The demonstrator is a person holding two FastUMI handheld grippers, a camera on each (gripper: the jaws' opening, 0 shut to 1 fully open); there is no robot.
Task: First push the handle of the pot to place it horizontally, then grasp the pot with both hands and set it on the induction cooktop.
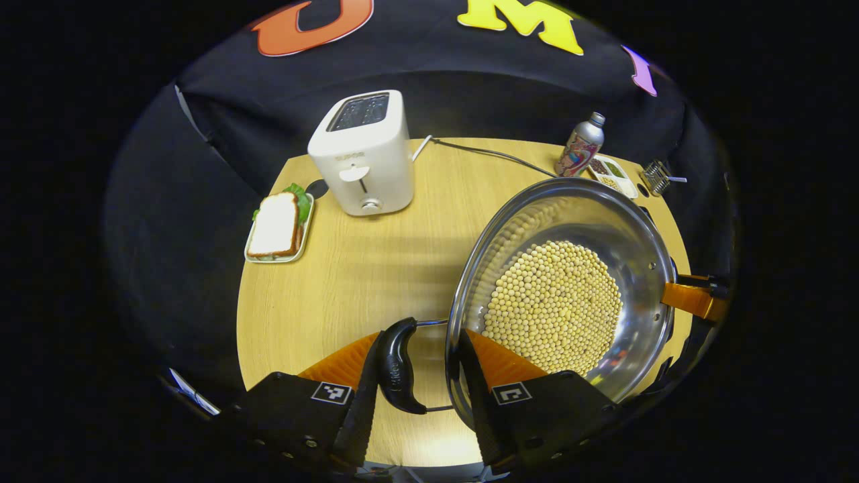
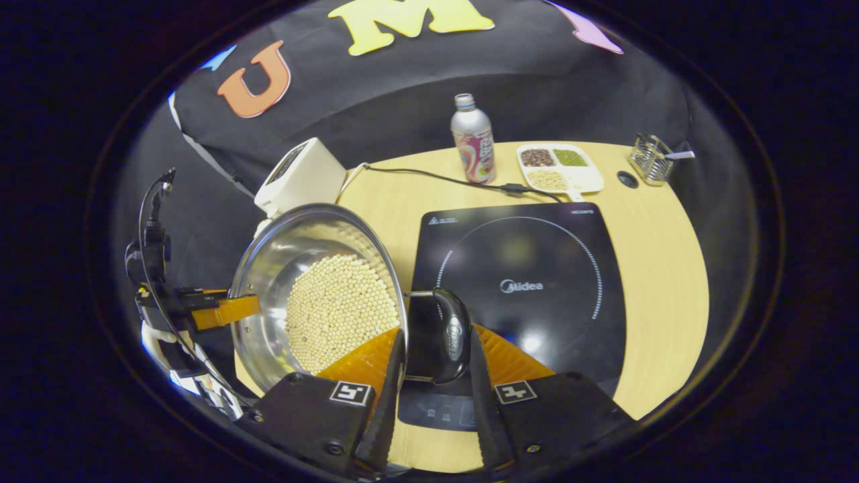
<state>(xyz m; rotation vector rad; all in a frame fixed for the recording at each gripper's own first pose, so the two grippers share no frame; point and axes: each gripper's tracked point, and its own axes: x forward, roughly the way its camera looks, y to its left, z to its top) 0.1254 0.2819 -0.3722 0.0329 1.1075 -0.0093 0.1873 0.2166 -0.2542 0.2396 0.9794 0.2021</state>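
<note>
Light wooden tabletop [image 2: 658, 255] carrying an induction cooktop [image 2: 523, 288], a white toaster [image 1: 364, 154] with its cable [image 1: 483, 151], a sandwich on a small tray [image 1: 278, 229], a metal bottle [image 2: 473, 139], a divided dish of grains [image 2: 559, 168], and a wire holder [image 2: 649, 158] at the far corner.

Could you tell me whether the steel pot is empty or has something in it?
Not empty: the shiny steel pot holds a layer of small pale round beans covering its bottom.
</note>
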